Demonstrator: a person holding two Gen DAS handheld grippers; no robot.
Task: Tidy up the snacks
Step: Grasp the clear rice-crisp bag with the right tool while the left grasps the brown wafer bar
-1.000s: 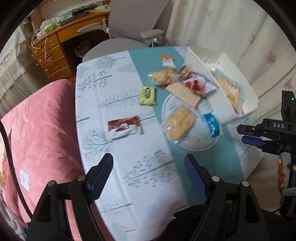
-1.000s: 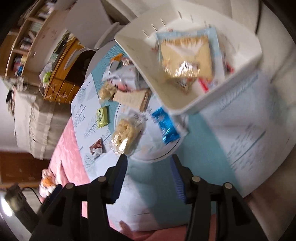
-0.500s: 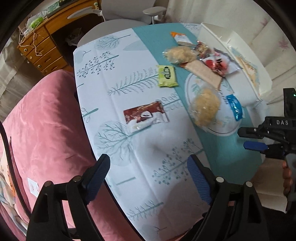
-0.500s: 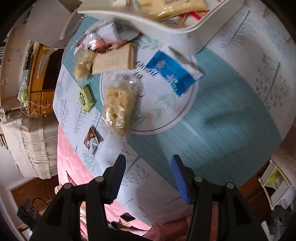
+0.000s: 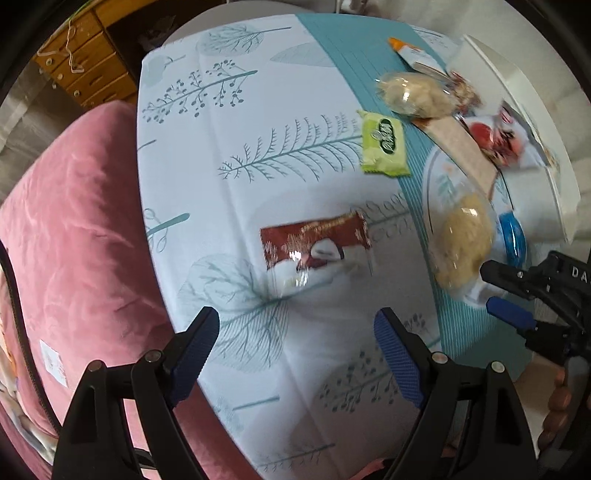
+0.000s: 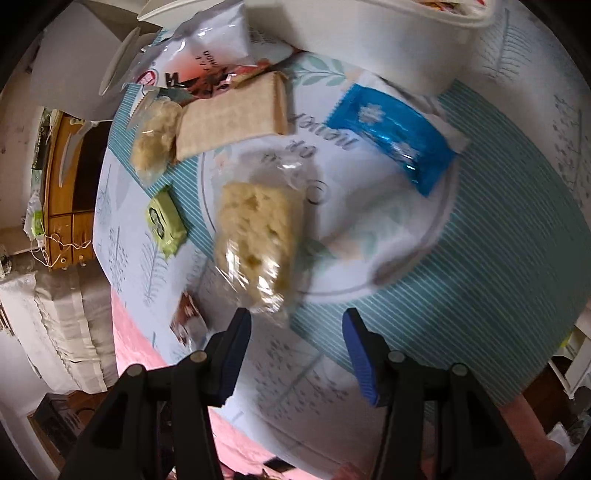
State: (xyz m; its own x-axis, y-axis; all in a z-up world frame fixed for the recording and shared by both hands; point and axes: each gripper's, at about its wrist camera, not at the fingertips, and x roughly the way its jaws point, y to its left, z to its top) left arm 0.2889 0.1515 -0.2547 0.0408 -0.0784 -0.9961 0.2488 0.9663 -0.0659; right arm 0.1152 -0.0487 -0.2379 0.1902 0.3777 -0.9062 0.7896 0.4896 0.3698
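My left gripper [image 5: 295, 343] is open and empty, just short of a brown and white snack packet [image 5: 317, 247] on the tablecloth. My right gripper [image 6: 295, 343] is open and empty, close to a clear-wrapped pale crumbly cake [image 6: 258, 236], which also shows in the left wrist view [image 5: 461, 243]. The right gripper shows in the left wrist view [image 5: 498, 291] beside that cake. A blue packet [image 6: 391, 136], a tan cracker pack [image 6: 232, 114], a second pale cake [image 6: 155, 136], a green packet [image 6: 166, 221] and a white and red bag [image 6: 207, 48] lie around. A white bin [image 6: 369, 33] holds several snacks.
The table [image 5: 221, 147] has a white tree-print cloth with a teal strip. A pink cushion [image 5: 74, 240] lies against its left edge. A wooden drawer desk [image 5: 81, 62] stands beyond. An orange-topped packet [image 5: 413, 51] lies at the far end.
Both grippers have moved down and closer to the table. The brown packet now lies just ahead of the left gripper, and the wrapped cake just ahead of the right one.
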